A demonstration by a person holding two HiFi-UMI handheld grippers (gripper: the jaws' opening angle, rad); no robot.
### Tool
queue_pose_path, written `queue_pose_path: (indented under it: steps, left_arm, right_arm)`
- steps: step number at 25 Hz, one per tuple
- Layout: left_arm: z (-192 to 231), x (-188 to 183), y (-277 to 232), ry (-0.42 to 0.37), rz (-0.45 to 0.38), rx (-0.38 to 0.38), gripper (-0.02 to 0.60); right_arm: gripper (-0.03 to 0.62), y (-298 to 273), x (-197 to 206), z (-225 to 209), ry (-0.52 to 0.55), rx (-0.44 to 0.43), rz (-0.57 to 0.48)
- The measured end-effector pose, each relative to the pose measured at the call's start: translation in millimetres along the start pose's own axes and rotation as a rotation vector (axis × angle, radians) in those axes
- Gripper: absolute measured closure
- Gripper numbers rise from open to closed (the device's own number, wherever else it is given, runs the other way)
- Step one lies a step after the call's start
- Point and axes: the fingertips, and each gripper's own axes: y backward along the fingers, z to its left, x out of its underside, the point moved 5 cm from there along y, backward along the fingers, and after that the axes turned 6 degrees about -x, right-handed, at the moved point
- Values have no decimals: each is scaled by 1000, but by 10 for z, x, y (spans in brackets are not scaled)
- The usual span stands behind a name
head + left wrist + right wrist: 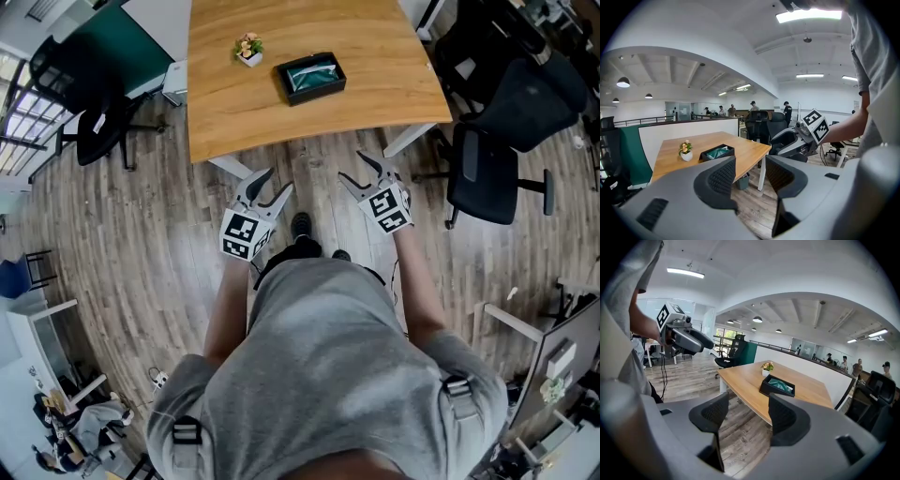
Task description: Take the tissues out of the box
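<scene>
**Item.** The box (309, 78) is a black, open-topped tray on the wooden table (375, 47), towards its middle. The tissues (312, 75) show as a teal mass inside it. Whether they are loose sheets or a wrapped pack cannot be told. Nothing has been taken out.

**Surroundings.** 1 small potted plant (248, 49) stands near the box, apart from it. Office chairs (506, 131) stand off the table's right side.

**Grippers.** The left gripper (278, 180) and the right gripper (352, 167) are both over the floor, short of the table's near edge and well apart from the box. On each, the 2 jaws stand spread with only floor and table edge showing between the pads. Both are released and empty.

**Risks, as judged.**
- The box looks light and shallow. A pull on the tissues with 1 gripper alone may lift or drag the box with them, so the other gripper should pin the rim.
- A wide approach from the left could knock the plant over.
- A shallow bite may tear or shed sheets.

**Views compared.** The head view alone shows the box's interior from above and both grippers' standoff from the table. The 2 gripper views alone show the ribbed pads and the clear gap. They see the box only obliquely, and each shows the opposite gripper.
</scene>
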Motion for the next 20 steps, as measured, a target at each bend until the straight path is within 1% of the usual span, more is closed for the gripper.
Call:
queue_pose_path:
  steps: [6, 20]
  left_arm:
    - [375, 29, -91, 2, 0, 21, 373]
    - [1031, -4, -378, -31, -1, 121, 385]
  right_arm:
    - [318, -322, -143, -33, 14, 11, 16]
    - [321, -814, -343, -144, -61, 88, 27]
